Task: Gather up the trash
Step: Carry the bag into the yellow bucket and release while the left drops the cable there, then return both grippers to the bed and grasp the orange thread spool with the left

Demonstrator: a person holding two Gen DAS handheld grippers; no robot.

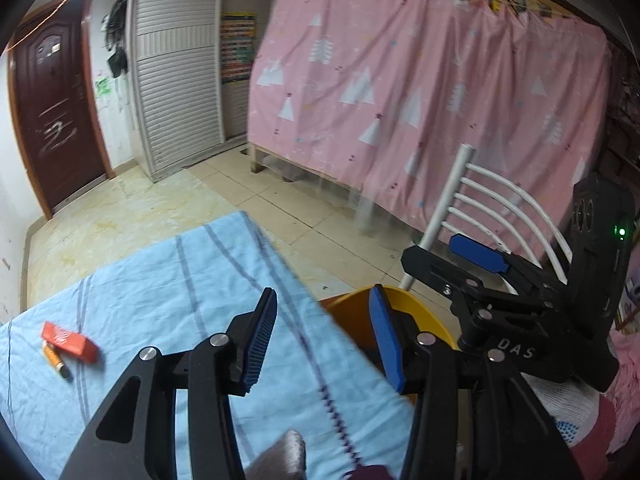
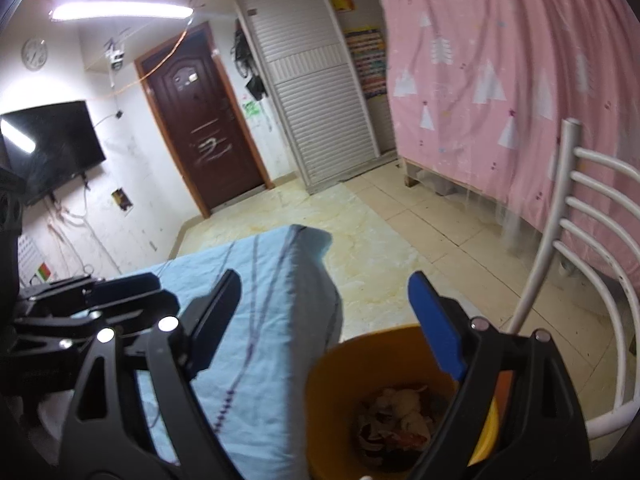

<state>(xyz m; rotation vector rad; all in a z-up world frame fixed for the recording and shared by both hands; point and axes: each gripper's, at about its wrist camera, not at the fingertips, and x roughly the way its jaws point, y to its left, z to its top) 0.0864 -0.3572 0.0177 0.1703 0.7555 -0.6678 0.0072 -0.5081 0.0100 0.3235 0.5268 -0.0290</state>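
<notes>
1. Two tongs were in view. The left tongs (image 1: 322, 336) stood partly apart with nothing between the blue pads, over the edge of the table (image 1: 168, 280) beside the bin. The right tongs (image 2: 328, 320) stood wide apart, empty, above the bin's mouth.
2. One yellow-orange bin (image 2: 332, 392) stood on the floor against the table's side, just beside the chair. The right wrist view looked straight into it.
3. Trash in the bin (image 2: 400, 416): a loose heap at the bottom, pale crumpled paper and scraps with red and dark bits mixed in. The pieces were too jumbled to count.
4. Two small items lay on the table, near the left edge of the left wrist view: one orange-red box (image 1: 70, 340), flat and oblong with a pale mark on top, and one orange lighter (image 1: 56, 360) touching its near side. Both were well apart from the bin.
5. The table carried one light blue cloth with thin dark stripes, draped over the corner.
6. One white metal chair (image 2: 592, 216) with curved back rungs stood to the right of the bin.
7. One pink curtain (image 1: 420, 80) printed with white trees and peaks hung behind the chair.
8. One dark brown door (image 2: 200, 120), one white louvred wardrobe (image 2: 316, 92), one black wall television (image 2: 48, 148) and one round clock (image 2: 34, 54) stood along the far walls.
9. A gloved hand (image 1: 568, 408) with a pink sleeve showed at the lower right of the left wrist view.
</notes>
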